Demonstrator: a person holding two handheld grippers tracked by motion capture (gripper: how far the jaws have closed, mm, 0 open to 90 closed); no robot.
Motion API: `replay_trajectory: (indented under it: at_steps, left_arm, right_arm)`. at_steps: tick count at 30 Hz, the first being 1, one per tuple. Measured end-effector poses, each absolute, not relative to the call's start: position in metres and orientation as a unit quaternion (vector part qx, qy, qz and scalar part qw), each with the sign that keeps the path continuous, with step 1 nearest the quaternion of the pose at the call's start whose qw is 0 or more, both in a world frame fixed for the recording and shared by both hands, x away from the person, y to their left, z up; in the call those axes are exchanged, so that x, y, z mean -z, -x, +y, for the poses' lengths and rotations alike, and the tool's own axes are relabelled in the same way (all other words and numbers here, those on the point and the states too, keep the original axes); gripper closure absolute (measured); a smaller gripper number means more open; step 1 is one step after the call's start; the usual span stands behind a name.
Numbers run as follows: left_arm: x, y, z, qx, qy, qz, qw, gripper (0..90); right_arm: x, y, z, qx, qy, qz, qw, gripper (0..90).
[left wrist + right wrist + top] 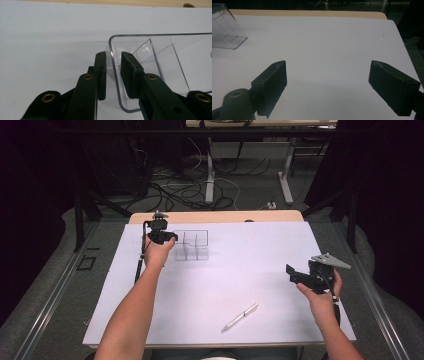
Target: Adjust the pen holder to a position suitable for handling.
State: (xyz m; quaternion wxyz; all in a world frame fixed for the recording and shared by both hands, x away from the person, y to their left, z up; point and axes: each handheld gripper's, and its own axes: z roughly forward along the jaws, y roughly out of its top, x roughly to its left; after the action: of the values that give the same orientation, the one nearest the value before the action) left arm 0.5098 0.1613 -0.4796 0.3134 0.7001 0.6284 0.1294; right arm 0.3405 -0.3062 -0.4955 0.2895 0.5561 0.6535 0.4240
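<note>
A clear plastic box (192,245) with inner dividers stands on the white table top at the back left. My left gripper (167,237) is at the box's left end. In the left gripper view the box (162,57) has its near end wall between the jaws of the left gripper (113,54), which stand narrow; a thin gap still shows beside the left pad. My right gripper (292,274) hovers over the table's right side. Its jaws (328,63) stand wide open with nothing between them. The box (225,32) sits far off at the upper left of the right gripper view.
A silver pen (241,315) lies on the white sheet (240,270) near the front edge, right of centre. A wooden table edge (215,216) runs behind the box. Cables and desk legs (210,180) cover the floor beyond.
</note>
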Motion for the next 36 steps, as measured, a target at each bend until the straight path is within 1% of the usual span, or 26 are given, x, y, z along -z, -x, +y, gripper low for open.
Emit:
replay_trajectory:
  at_steps: [6, 16, 20, 22, 24, 29, 36]
  left_arm:
    - [0.4791, -0.5096, 0.1612, -0.135, -0.697, 0.633, 0.309, 81.5]
    - [0.4781, -0.5090, 0.1580, -0.142, -0.687, 0.644, 0.304, 83.4]
    - [0.4772, -0.5090, 0.1589, -0.133, -0.686, 0.645, 0.309, 84.9]
    - [0.4769, -0.5086, 0.1570, -0.137, -0.688, 0.642, 0.308, 85.4]
    - [0.4763, -0.5081, 0.1567, -0.144, -0.692, 0.640, 0.301, 85.6]
    - [0.4751, -0.5063, 0.1565, -0.149, -0.686, 0.648, 0.294, 86.4]
    - [0.4732, -0.5006, 0.1543, -0.146, -0.689, 0.649, 0.288, 86.6]
  right_arm:
    - [0.4956, -0.3407, -0.3061, -0.424, -0.556, 0.653, 0.291, 14.8]
    - [0.4956, -0.3406, -0.3058, -0.425, -0.559, 0.652, 0.287, 14.8]
    - [0.4956, -0.3408, -0.3073, -0.424, -0.557, 0.654, 0.286, 14.8]
    - [0.4953, -0.3405, -0.3074, -0.422, -0.558, 0.655, 0.285, 14.9]
    - [0.4957, -0.3408, -0.3073, -0.424, -0.557, 0.654, 0.285, 14.9]
    - [0.4957, -0.3407, -0.3066, -0.425, -0.558, 0.654, 0.284, 14.9]
    - [0.4956, -0.3408, -0.3077, -0.425, -0.557, 0.654, 0.285, 15.0]
